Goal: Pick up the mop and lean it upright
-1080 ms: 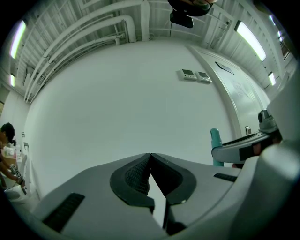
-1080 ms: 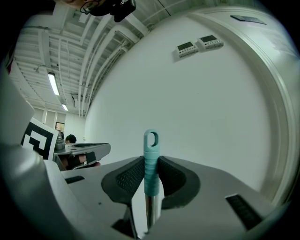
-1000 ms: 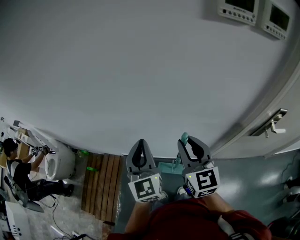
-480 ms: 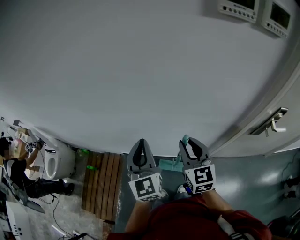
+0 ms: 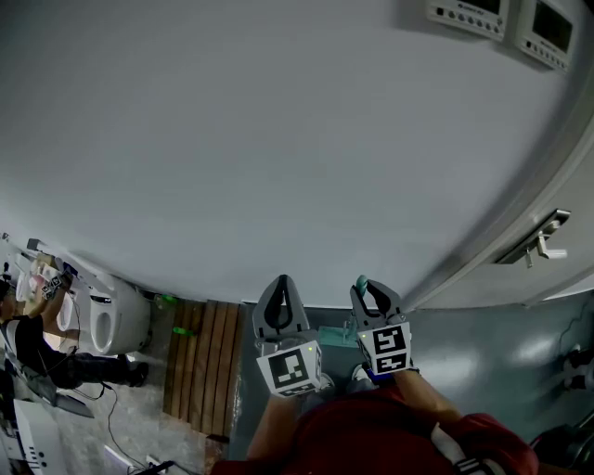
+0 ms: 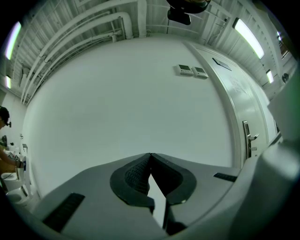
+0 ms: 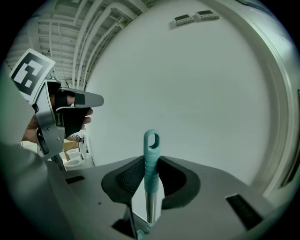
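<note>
The mop stands upright in front of the white wall. Its teal grip with a hanging loop (image 7: 151, 146) sticks up between the pads of my right gripper (image 7: 151, 177), which is shut on it, and the metal shaft (image 7: 151, 206) runs down below. In the head view the teal tip (image 5: 361, 282) shows just above my right gripper (image 5: 371, 299), and the teal mop head (image 5: 336, 336) lies on the floor below. My left gripper (image 5: 278, 311) hangs beside it to the left. Its jaws (image 6: 150, 159) are shut with nothing between them.
A plain white wall (image 5: 278, 139) fills the view ahead. A door with a lever handle (image 5: 543, 243) is at the right, with two wall panels (image 5: 506, 19) above. A wooden slat board (image 5: 200, 366), a white urinal (image 5: 111, 320) and a person (image 5: 37, 343) are at the lower left.
My right gripper has sunk a little with the mop handle in it. The left gripper has kept still. The person at the far left has shifted.
</note>
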`<state>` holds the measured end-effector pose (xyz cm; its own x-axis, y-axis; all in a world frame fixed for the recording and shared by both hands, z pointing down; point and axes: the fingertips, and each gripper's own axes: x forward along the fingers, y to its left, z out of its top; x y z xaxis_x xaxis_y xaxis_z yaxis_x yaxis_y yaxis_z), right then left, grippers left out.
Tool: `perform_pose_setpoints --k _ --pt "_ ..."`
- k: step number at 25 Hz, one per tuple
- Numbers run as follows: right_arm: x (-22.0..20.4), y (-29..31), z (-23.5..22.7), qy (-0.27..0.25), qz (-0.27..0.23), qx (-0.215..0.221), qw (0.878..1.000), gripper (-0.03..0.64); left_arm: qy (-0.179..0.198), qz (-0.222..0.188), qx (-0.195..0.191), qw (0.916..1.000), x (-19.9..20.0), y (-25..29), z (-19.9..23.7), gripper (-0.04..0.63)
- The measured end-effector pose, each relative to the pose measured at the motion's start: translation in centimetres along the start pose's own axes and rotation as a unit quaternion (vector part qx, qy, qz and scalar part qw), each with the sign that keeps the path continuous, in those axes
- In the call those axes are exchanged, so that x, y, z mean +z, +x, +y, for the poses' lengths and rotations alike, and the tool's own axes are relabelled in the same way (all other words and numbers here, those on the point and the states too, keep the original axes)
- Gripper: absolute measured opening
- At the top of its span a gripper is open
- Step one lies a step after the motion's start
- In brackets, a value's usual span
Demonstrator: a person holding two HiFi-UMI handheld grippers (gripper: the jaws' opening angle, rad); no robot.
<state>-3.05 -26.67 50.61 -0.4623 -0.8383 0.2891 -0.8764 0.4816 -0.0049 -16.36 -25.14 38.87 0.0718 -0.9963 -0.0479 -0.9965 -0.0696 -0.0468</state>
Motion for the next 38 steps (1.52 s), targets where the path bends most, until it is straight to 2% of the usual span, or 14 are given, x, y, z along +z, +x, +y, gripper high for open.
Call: perform_pose_setpoints --k 4,14,20,30,38 --pt "-0.4 0.3 -0.1 -0.005 -0.008 -0.007 1.0 0.106 -0.01 -0.005 -0.002 0.9999 -0.1 0.1 -0.2 0.014" --pt "-0.2 1.6 -0.3 -0.017 -0.021 -0.017 0.999 0.107 -0.008 -0.013 -0.002 0.9999 0.2 0.2 -0.4 0.013" --pt "0.2 4.2 -1.5 -0.017 -0.026 -0.042 0.999 0.109 0.011 -0.004 0.002 0.9999 -0.3 -0.1 -0.1 0.014" --pt "0.7 9.0 -4.0 -0.005 -0.019 -0.081 0.997 0.109 0.009 0.009 0.006 0.9999 -1.1 -0.8 -0.1 0.012" --pt "0.8 9.7 -4.1 -0.009 -0.019 -0.096 0.995 0.11 0.01 0.011 0.01 0.9998 -1.4 -0.9 0.3 0.013"
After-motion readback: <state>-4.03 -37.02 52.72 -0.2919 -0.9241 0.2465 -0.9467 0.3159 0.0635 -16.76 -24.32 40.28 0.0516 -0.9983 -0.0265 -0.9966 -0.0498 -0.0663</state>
